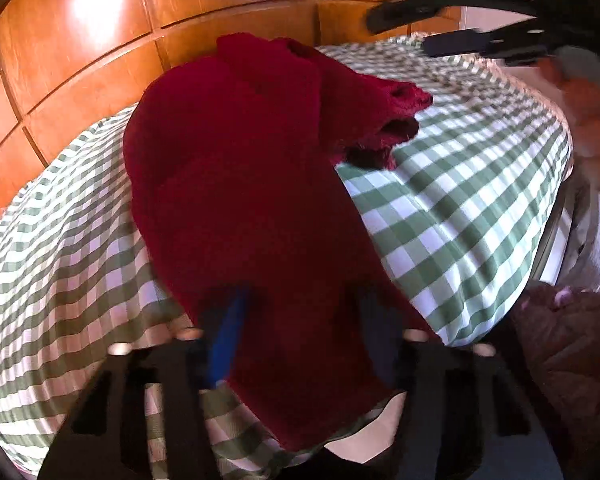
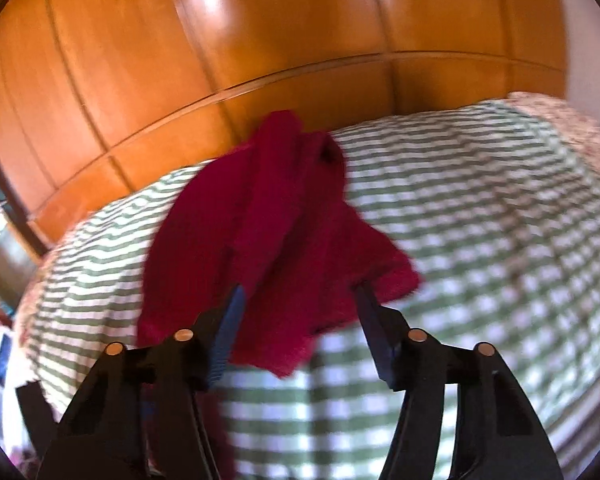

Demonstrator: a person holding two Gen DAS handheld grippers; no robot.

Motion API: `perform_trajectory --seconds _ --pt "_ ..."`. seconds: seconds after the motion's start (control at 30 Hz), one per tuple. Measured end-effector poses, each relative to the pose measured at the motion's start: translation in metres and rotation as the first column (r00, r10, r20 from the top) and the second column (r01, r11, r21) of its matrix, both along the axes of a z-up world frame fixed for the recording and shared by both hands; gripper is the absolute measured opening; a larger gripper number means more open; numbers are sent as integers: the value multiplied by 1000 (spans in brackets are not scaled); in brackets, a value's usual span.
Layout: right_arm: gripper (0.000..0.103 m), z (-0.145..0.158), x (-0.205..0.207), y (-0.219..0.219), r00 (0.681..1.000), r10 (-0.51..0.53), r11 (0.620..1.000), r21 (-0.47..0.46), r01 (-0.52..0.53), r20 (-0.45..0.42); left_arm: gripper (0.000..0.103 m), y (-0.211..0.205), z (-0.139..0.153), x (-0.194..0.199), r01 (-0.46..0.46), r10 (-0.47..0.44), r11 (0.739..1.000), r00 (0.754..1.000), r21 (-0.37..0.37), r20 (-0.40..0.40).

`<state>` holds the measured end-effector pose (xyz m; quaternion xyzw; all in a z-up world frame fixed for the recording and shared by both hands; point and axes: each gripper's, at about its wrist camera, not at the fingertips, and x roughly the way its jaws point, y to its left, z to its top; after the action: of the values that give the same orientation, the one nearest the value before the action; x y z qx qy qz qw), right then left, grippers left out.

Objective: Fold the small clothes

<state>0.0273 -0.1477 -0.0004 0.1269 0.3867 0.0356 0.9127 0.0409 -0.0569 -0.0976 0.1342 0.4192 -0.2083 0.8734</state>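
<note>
Garment [image 1: 236,184], dark red and fuzzy, lies rumpled on a bed [image 1: 460,216] with a green-and-white check cover. Far end sits near the far edge of the bed, close to the wooden panels [image 1: 80,60]; the cloth runs from there toward the near edge. In the left wrist view a bunched fold [image 1: 396,112] sticks out to the right at the far end, its underside in shadow.

Left gripper [image 1: 300,312]: fingers spread wide, one blue pad [image 1: 228,344] visible at left, the right finger dim and blurred. Near end of the garment lies between and over the fingers and hangs past the near edge of the bed. Jaws are not closed on it; whether either finger presses the cloth cannot be told.

Right gripper [image 2: 300,300]: jaws also wide apart, blue pads [image 2: 230,328] on both fingers. Tips sit at the near hem of the garment, left tip against the cloth, right tip at the frayed right corner. Nothing pinched. In the left wrist view this gripper shows as a dark blurred shape at far right, above the bed, with a hand [image 1: 588,120] behind it.

Brown quilted fabric [image 1: 568,352] lies at near right, off the bed. Both views are blurred.
</note>
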Motion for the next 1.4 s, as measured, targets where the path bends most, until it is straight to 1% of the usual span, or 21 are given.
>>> perform_trajectory --seconds 0.07,0.17,0.27,0.3,0.4,0.5,0.53,0.57,0.63,0.77,0.87,0.97,1.03,1.07,1.13,1.17,1.2,1.27,1.3,1.33,1.4 --pt "53 -8 20 10 998 43 999 8 -43 -34 7 3 5 3 5 -5 1000 1000 -29 -5" --pt "50 -32 52 22 990 75 997 14 -74 -121 6 17 17 5 -2 2 996 1000 -94 -4" --pt "26 -51 76 31 976 121 992 43 -115 -183 6 45 44 9 -36 37 976 999 -215 -2" --pt "17 -52 79 33 975 133 991 35 -129 -179 6 59 55 14 -63 64 962 998 -267 -2" --pt "7 -33 79 35 977 170 985 4 -171 -130 5 118 89 36 -177 197 889 980 -423 4" --pt "6 -2 78 18 987 148 985 -79 -152 -55 5 189 117 66 -321 379 793 925 -518 8" --pt "6 8 79 8 991 130 986 -100 -133 -34 4 203 121 74 -356 422 775 907 -522 9" --pt "6 18 80 -2 994 106 986 -128 -106 -14 4 226 126 88 -419 496 746 868 -517 13" --pt "6 36 86 -30 999 34 971 -238 -25 35 4 255 129 108 -496 579 705 816 -508 7" --pt "6 53 114 -94 990 -131 905 -400 144 60 4 289 128 155 -619 690 651 724 -440 1" --pt "6 54 142 -143 965 -257 819 -517 248 56 2 305 124 186 -681 740 625 673 -383 11" --pt "6 46 179 -189 928 -370 735 -602 313 31 0 320 120 218 -748 795 579 607 -323 18" --pt "7 38 196 -205 913 -408 728 -601 329 5 3 328 117 227 -774 814 548 581 -316 -11" --pt "10 34 202 -211 909 -416 738 -589 330 -12 14 330 116 229 -781 818 540 574 -313 -20" --pt "37 26 209 -219 894 -447 731 -585 352 -21 34 325 114 229 -775 814 541 580 -327 -28" --pt "63 24 205 -215 892 -452 735 -570 367 -9 39 320 111 228 -764 805 549 593 -340 -31" --pt "70 25 198 -213 893 -450 753 -533 386 11 40 310 109 224 -737 778 576 627 -353 -38" --pt "70 19 190 -204 909 -417 809 -465 360 -22 40 290 104 218 -699 733 619 678 -359 -57" --pt "70 16 181 -196 927 -373 855 -405 323 -49 40 279 99 215 -676 705 640 705 -366 -70" --pt "70 14 170 -184 947 -315 899 -341 274 -70 40 262 92 211 -636 657 672 748 -380 -90" --pt "62 10 150 -160 975 -194 961 -219 168 -106 40 238 79 206 -590 596 705 794 -392 -122"
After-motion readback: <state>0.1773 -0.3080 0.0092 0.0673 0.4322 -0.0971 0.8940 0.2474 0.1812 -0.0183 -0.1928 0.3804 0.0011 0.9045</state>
